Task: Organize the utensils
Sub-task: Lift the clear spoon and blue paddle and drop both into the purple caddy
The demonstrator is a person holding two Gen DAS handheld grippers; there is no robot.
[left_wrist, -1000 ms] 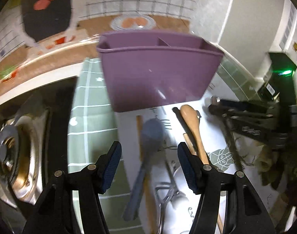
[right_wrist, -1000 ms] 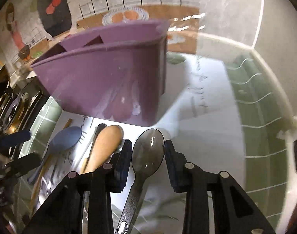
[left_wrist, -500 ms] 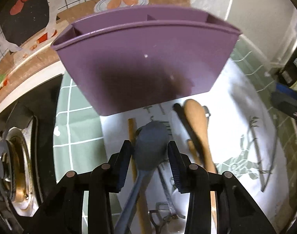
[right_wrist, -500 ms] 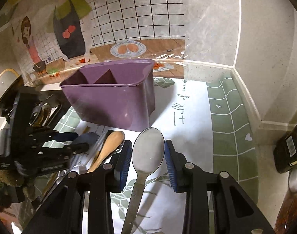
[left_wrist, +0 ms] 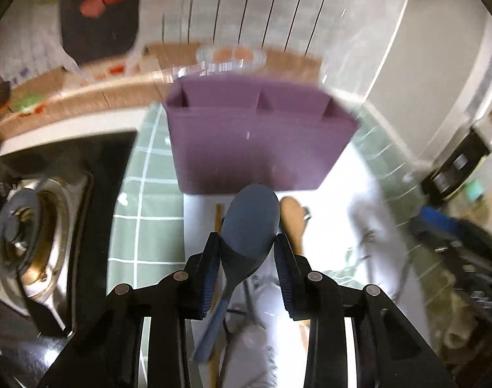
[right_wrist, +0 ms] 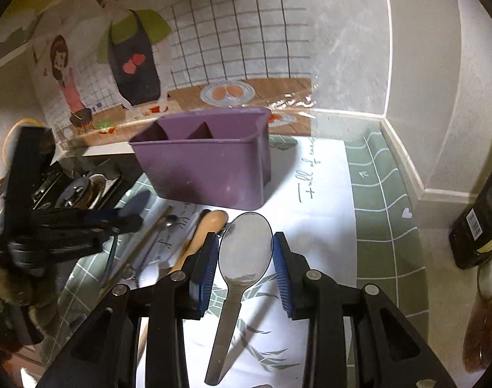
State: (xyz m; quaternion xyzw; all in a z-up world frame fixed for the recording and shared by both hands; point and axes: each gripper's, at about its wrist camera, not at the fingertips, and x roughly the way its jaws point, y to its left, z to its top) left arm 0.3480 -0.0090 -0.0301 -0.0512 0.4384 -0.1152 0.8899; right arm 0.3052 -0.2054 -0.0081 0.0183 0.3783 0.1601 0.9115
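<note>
Lifting blue spoon (left_wrist: pixel 249 223) off mat (left_wrist: pixel 349 190)

Left gripper (left_wrist: pixel 247 270): black plastic arms w/ round silver screws, ribbed blue pads (left_wrist: pixel 283 274). Right gripper (right_wrist: pixel 246 270) looks identical: black frame, blue pads.

A purple caddy (right_wrist: pixel 210 168) stood beyond a slate-blue spoon (left_wrist: pixel 249 226), a clear grey spoon (right_wrist: pixel 245 247) and a green-checked mat (right_wrist: pixel 388 226).
</note>
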